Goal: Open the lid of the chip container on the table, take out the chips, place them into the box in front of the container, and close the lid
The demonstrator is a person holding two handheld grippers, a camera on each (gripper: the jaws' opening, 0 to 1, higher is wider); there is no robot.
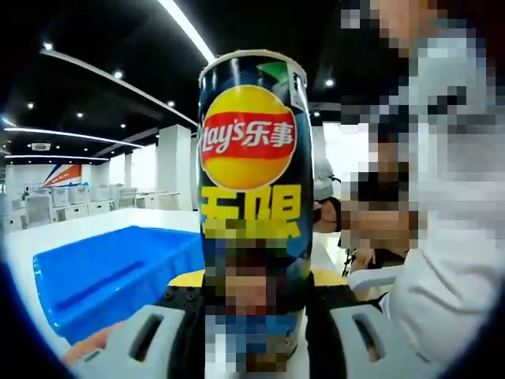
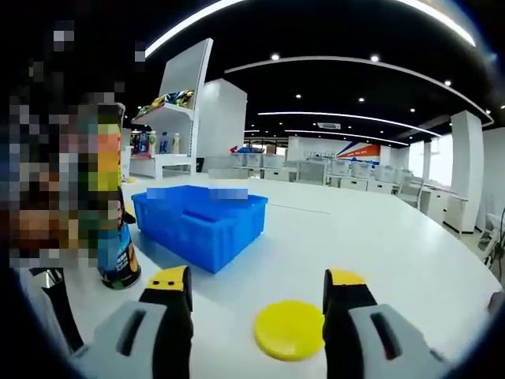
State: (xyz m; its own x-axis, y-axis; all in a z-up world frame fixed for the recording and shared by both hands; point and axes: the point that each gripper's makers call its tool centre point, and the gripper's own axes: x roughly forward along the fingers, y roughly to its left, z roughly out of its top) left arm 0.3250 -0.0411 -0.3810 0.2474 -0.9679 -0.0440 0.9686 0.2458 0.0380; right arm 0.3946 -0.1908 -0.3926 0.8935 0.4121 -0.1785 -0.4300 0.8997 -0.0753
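The left gripper [image 1: 252, 332] clamps the chip can [image 1: 251, 197] low on its body, just beside the blue box [image 2: 201, 225], lid off. The right gripper [image 2: 256, 304] hangs spread and empty over the yellow lid [image 2: 289, 329], which lies on the table [image 2: 379, 237] near the box. Tipped carelessly, the can might spill chips outside the box.

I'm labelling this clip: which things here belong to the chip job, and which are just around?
Job: chip can, held upright in the left gripper; yellow lid, off and flat on the table; blue box; right gripper, open over the lid.

Around: shelf of snacks; desks behind.
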